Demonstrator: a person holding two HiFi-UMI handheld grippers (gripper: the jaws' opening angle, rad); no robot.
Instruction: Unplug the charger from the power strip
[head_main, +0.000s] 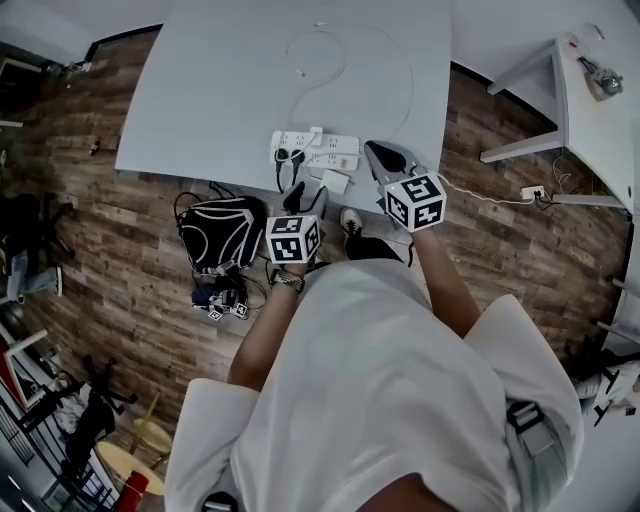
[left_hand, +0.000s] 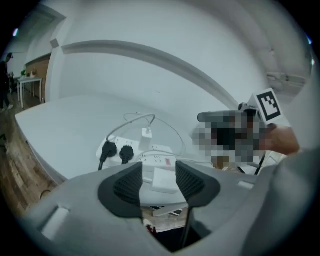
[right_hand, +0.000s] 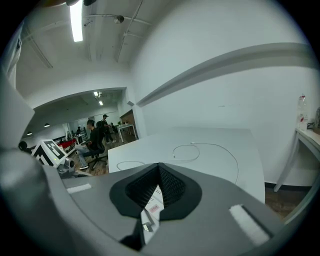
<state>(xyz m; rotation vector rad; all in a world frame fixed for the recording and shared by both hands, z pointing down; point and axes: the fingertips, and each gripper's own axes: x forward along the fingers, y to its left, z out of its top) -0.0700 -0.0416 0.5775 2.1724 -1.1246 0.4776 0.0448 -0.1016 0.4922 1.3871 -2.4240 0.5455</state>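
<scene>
Left gripper view: two black plugs (left_hand: 126, 152) sit beside the charger (left_hand: 146, 134).

Both arms are bent and reach forward from the chest toward the power strip (head_main: 315, 148). The left gripper (head_main: 304, 195) hangs just short of the strip's near edge and tilts down toward it; its jaws stand wide apart, with nothing pressed between the pads (left_hand: 127, 184). The right gripper (head_main: 383, 157) sits beside the strip's right end, pointing less steeply down, its jaws closed tip to tip. The left forearm (head_main: 268, 325) is bare, with a band at the wrist.
</scene>
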